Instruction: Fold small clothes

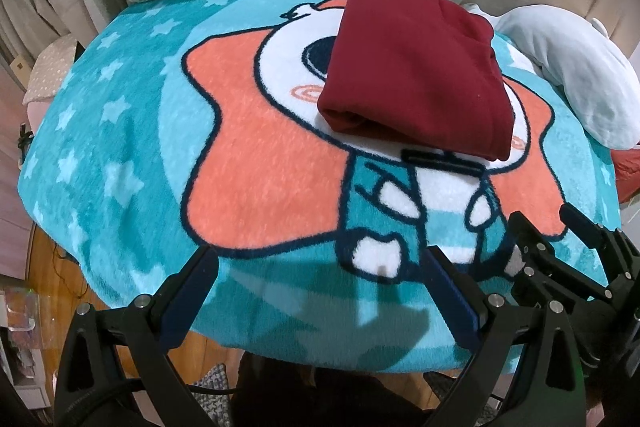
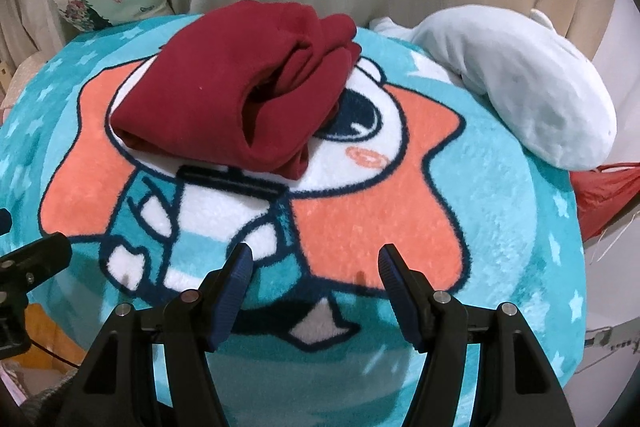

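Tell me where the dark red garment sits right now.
The folded red garment lies on the cartoon blanket, over the character's face, right of centre in the left wrist view, with a pale plush toy to its right.

Even indoor light, soft shadows on blanket (image 1: 120,147) near edge, fisheye bending, dark vignetted corners, mild blur.

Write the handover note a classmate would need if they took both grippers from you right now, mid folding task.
Left gripper: open, empty, hovering over the blanket's near edge.
Right gripper: open, empty, beside it.
Dark red garment: lying folded into a compact bundle on the teal cartoon blanket, far side.
Pale blue item: bunched at the far right edge, apparently unfolded.
Done: red piece looks folded.
Left: probably the pale blue one.
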